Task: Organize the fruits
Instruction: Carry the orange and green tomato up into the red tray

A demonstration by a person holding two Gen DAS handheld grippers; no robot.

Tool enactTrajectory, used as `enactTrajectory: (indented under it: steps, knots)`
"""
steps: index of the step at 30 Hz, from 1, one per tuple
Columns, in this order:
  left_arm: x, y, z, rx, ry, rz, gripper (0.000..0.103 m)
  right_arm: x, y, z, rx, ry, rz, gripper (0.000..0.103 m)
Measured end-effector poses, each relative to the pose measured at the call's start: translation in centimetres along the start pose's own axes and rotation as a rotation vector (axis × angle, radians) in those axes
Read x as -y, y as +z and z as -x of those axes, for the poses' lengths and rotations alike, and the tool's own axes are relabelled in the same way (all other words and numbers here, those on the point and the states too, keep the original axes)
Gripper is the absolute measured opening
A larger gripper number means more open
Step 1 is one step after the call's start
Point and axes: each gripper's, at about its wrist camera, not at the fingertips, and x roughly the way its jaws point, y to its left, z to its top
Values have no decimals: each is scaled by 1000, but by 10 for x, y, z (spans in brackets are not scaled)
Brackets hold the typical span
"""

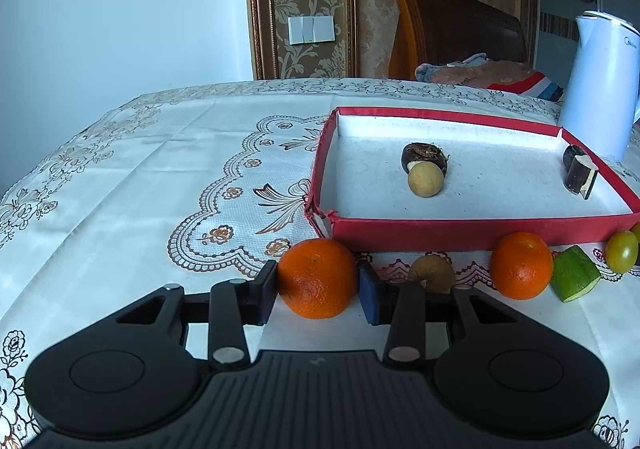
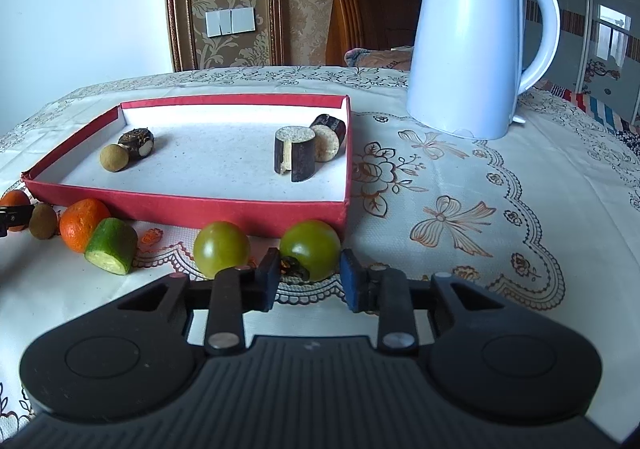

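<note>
Covering the table, an embroidered cloth (image 1: 160, 153) — jaws pinching orange (image 1: 318, 277), green tomato (image 2: 310, 249).

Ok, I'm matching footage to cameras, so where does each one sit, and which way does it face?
Left wrist: on the left gripper, facing the left end of the red tray; its jaws grip an orange.
Right wrist: on the right gripper, facing the tray's right end and a white kettle; its jaws grip a green tomato.
Shared: the tray, kettle, cucumber piece and second orange.
</note>
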Motion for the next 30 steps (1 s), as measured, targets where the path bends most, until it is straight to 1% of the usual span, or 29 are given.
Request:
enactTrajectory:
  steps: [8, 13, 18, 23, 28, 30]
  knots:
    - [-5, 0, 3, 13, 13, 30, 41, 5, -1, 2, 8, 3, -27, 29]
    - [-6, -1, 13, 64, 7, 38, 40, 9, -2, 7, 29, 2, -54, 29]
    - [-8, -2, 25, 131, 7, 52, 40, 11, -3, 16, 80, -10, -60, 29]
    - [-9, -1, 34, 184, -3, 67, 40, 11, -2, 19, 96, -16, -64, 29]
    - [-2, 4, 41, 226, -33, 42, 40, 9, 0, 25, 135, -42, -52, 29]
    - [3, 7, 40, 222, -42, 26, 40, 8, 3, 28, 153, -48, -42, 29]
